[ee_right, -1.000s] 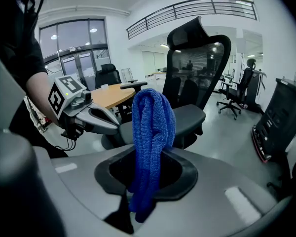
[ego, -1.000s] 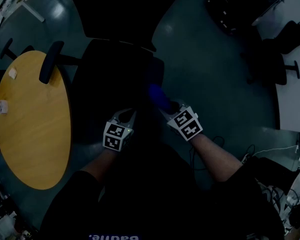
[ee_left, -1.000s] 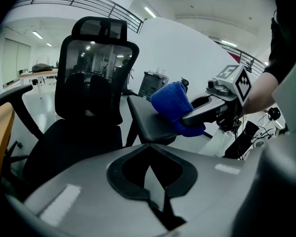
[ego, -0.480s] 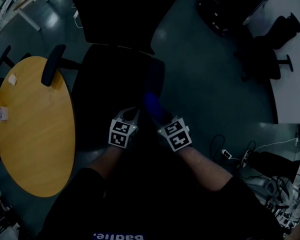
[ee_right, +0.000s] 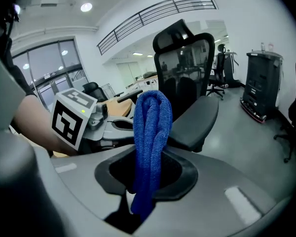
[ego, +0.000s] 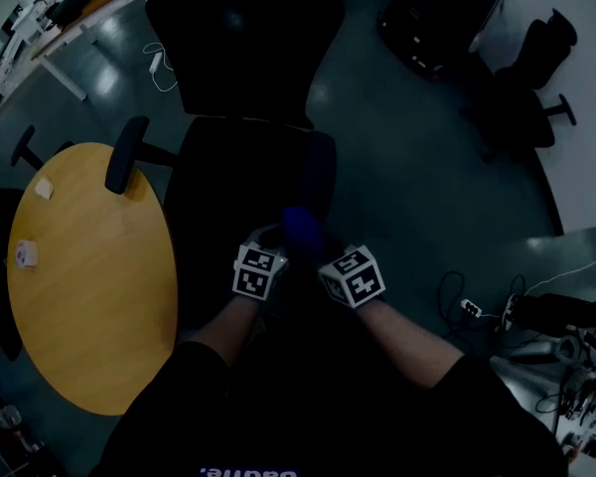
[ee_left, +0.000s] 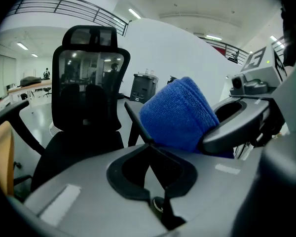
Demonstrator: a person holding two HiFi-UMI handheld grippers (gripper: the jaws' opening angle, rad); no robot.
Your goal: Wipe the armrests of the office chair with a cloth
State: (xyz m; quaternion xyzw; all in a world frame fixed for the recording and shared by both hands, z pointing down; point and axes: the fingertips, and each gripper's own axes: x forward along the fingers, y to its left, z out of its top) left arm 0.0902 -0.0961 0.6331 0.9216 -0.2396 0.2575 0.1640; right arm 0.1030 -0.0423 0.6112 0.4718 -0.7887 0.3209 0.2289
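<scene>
A black office chair [ego: 243, 167] stands in front of me, its left armrest [ego: 126, 154] next to the round table. Its right armrest [ee_right: 200, 117] shows as a dark pad just beyond my right gripper. My right gripper [ego: 313, 241] is shut on a folded blue cloth [ego: 300, 227], which stands up from its jaws [ee_right: 149, 127]. My left gripper [ego: 268, 237] is close beside it on the left, over the front of the seat, shut with nothing between its jaws. The left gripper view has the cloth [ee_left: 180, 115] just ahead on the right.
A round wooden table [ego: 89, 296] with small white items sits at the left, touching the chair's side. Another black chair [ego: 521, 97] and a black cabinet [ego: 427, 18] stand at the back right. Cables and a power strip [ego: 472, 309] lie on the floor at the right.
My right gripper has carried the cloth leftward until it is beside the left gripper. The head view has shifted, so the chair and table sit lower and further right.
</scene>
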